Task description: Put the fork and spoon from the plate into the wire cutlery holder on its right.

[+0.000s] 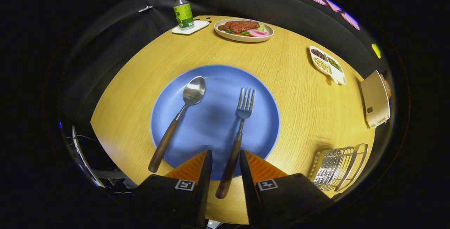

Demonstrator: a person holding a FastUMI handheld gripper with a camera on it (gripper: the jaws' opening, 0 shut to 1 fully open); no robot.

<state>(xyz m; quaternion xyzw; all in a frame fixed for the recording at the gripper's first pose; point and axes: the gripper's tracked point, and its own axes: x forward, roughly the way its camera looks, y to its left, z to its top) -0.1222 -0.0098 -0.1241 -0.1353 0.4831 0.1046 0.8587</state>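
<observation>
Blue plate (214, 81): one fork (242, 116), one spoon (188, 102)

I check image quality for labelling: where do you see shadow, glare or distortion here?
Gripper view: a soft dark shadow lies mid blue round plate, between steel spoon and steel fork; glare brightens the wooden table near the wire cutlery holder; fisheye bends the table's edge; the gripper straddles the fork's handle, fingers apart.

Dining booth: wooden table (291, 81), food plate (244, 34)
</observation>
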